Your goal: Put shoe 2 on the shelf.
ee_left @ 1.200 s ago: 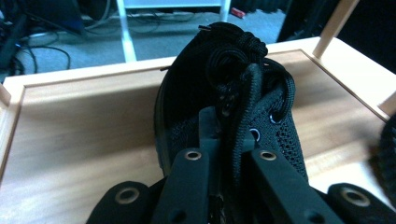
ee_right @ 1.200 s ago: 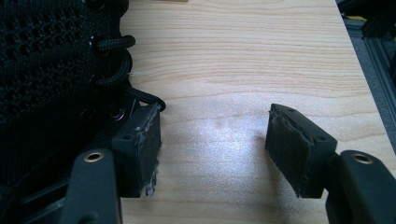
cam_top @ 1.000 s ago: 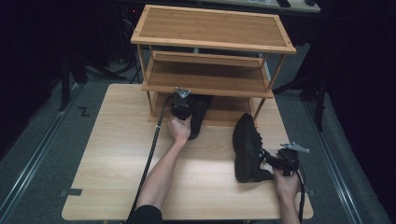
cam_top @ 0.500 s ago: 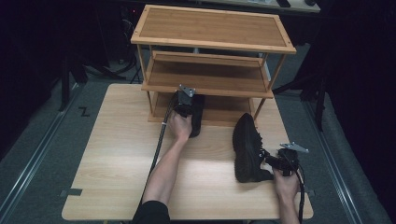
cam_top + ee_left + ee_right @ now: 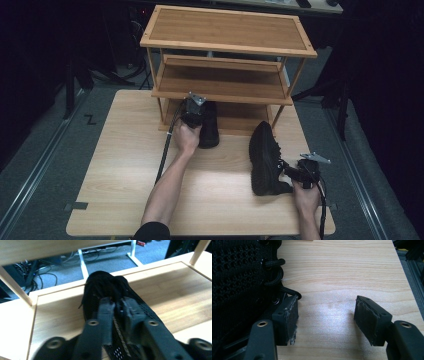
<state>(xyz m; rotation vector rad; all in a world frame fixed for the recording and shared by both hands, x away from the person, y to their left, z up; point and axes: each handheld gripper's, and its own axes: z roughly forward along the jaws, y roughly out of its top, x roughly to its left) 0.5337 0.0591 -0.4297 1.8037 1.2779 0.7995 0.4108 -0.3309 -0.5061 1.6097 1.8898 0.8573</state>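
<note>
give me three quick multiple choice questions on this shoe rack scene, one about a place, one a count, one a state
1. Where is the toe of the shoe in the left gripper?
A. bottom shelf
B. top shelf
C. floor

2. How many black shoes are there?
A. one
B. two
C. three

3. How are the right gripper jaws?
A. open
B. shut on a lace
C. shut on a shelf post

Answers: 1 A, the left gripper view shows its toe over the lowest board. 2 B, a second shoe lies on the table. 3 A, bare wood shows between them.
</note>
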